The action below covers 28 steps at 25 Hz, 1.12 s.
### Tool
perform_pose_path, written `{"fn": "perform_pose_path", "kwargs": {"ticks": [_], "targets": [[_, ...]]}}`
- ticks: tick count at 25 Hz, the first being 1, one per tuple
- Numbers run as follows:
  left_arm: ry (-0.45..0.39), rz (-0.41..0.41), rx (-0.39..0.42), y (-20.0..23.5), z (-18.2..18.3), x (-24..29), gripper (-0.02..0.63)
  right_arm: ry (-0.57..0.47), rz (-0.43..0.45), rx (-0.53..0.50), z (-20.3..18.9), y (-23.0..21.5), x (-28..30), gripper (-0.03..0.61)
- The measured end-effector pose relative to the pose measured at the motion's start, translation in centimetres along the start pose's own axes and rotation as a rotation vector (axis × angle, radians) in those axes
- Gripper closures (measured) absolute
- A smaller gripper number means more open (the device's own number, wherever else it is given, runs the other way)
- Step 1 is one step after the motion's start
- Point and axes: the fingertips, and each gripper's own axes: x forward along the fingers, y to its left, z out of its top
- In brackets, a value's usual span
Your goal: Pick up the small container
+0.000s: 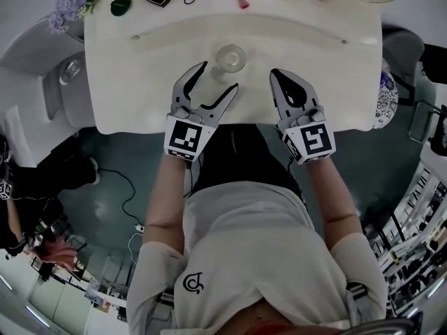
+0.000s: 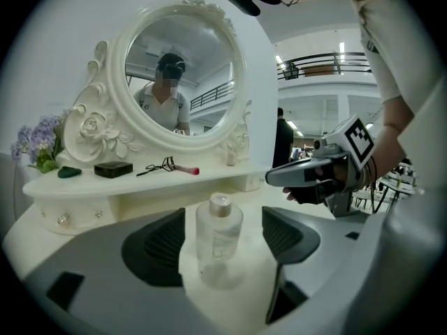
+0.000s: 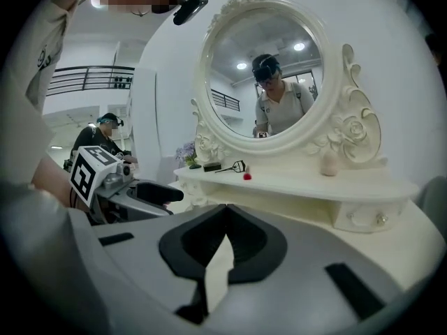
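Jaws on my left gripper (image 1: 218,77) are wide apart. The small container (image 2: 218,237), a clear bottle with a metal cap, stands upright between them with gaps on both sides. My right gripper (image 1: 278,75) is closed and empty, just beside it over the vanity table (image 1: 133,82).

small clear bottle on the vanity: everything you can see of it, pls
The small bottle is a clear, glass-like cylinder with rounded shoulders and a short pale cap. Whether it holds liquid I cannot tell. It stands upright on the cream vanity top, between the open jaws of the left claw, with a gap on each side; only that top touches it.
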Motion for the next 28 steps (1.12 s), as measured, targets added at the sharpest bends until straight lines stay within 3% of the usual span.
{"fn": "perform_pose_path", "kwargs": {"ticks": [4, 10, 22, 25, 28], "targets": [[0.048, -0.022, 0.022, 0.5, -1.6, 2.9, 0.195, 0.008, 0.007, 0.014, -0.6, -0.8, 1.0, 0.571], [0.082, -0.034, 0.073, 0.7, -2.7, 5.7, 0.166, 0.012, 0.006, 0.008, -1.3, -1.7, 2.0, 0.571], [0.191, -0.119, 0.144, 0.0, -3.9, 9.2, 0.169, 0.017, -0.039, 0.036, -1.9, -3.7, 2.4, 0.571], [0.194, -0.090, 0.149, 0.6, -3.9, 9.2, 0.243, 0.021, -0.044, 0.043, -2.1, -3.7, 2.5, 0.571], [0.193, -0.078, 0.154, 0.6, -3.8, 9.2, 0.263, 0.030, -0.053, 0.046, -2.3, -3.8, 2.4, 0.571]]}}
